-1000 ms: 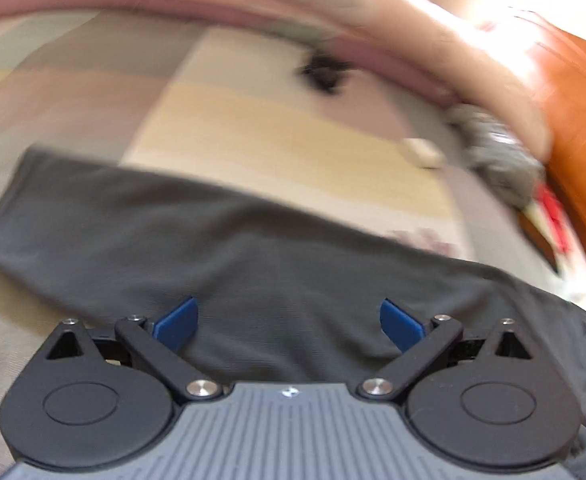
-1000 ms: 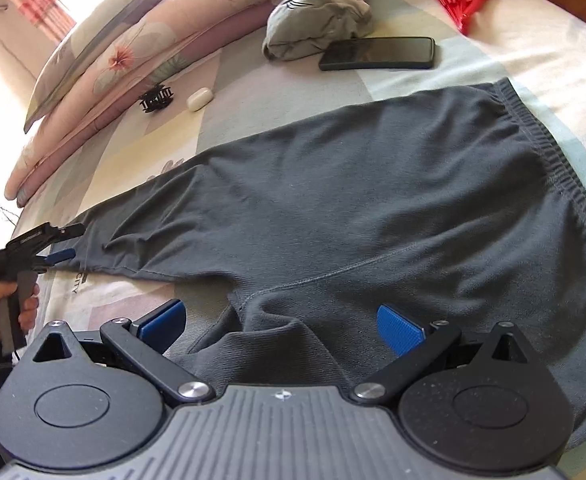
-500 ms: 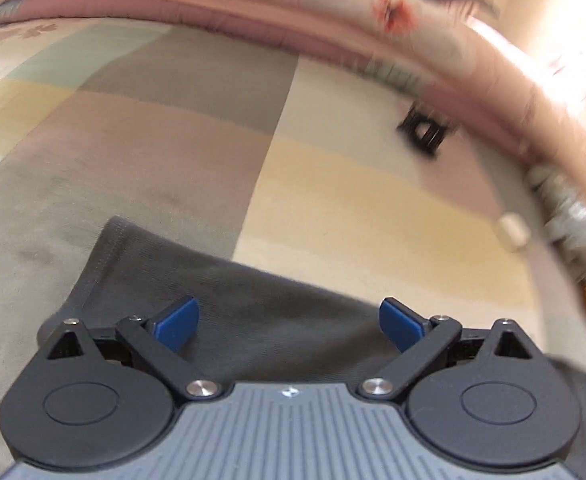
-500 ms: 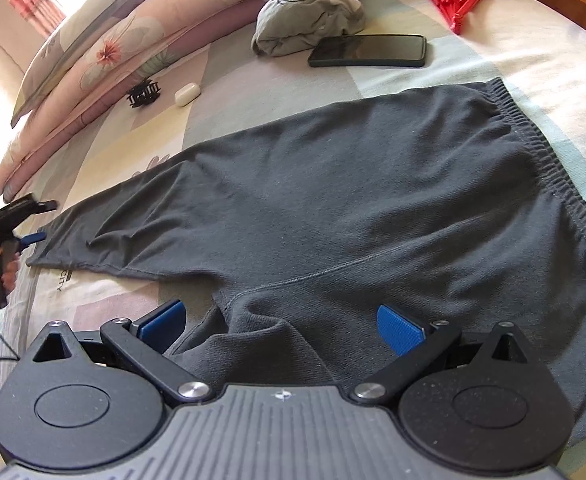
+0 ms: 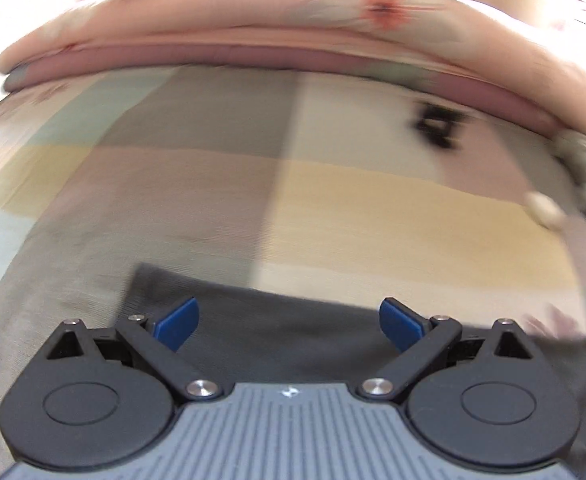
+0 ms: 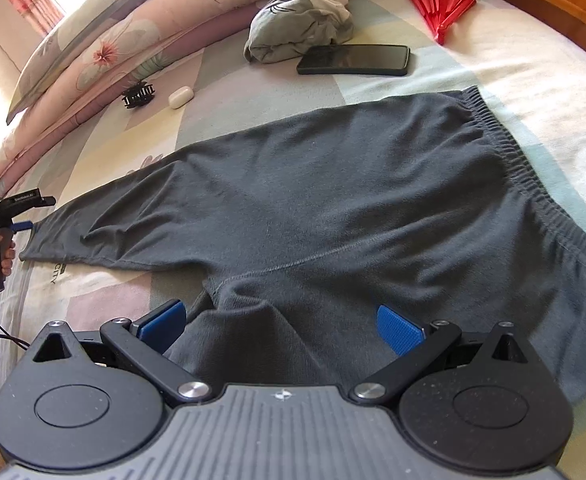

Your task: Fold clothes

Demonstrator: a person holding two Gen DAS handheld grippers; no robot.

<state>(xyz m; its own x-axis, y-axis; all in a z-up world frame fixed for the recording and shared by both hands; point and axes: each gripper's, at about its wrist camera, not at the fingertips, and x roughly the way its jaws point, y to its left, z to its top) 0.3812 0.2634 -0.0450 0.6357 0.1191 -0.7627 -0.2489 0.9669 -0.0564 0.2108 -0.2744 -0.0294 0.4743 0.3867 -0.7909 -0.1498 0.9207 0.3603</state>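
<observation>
The right gripper is hovering wide open over the crotch of the grey trousers, gripping nothing. The left gripper is gaping too, empty, over the leg cuff. The trousers are lying flat on the bed, waistband at three o'clock. A phone, fan and hair clip are sitting toward twelve.

dark grey trousers | spread flat on bed | waistband right, leg left
</observation>
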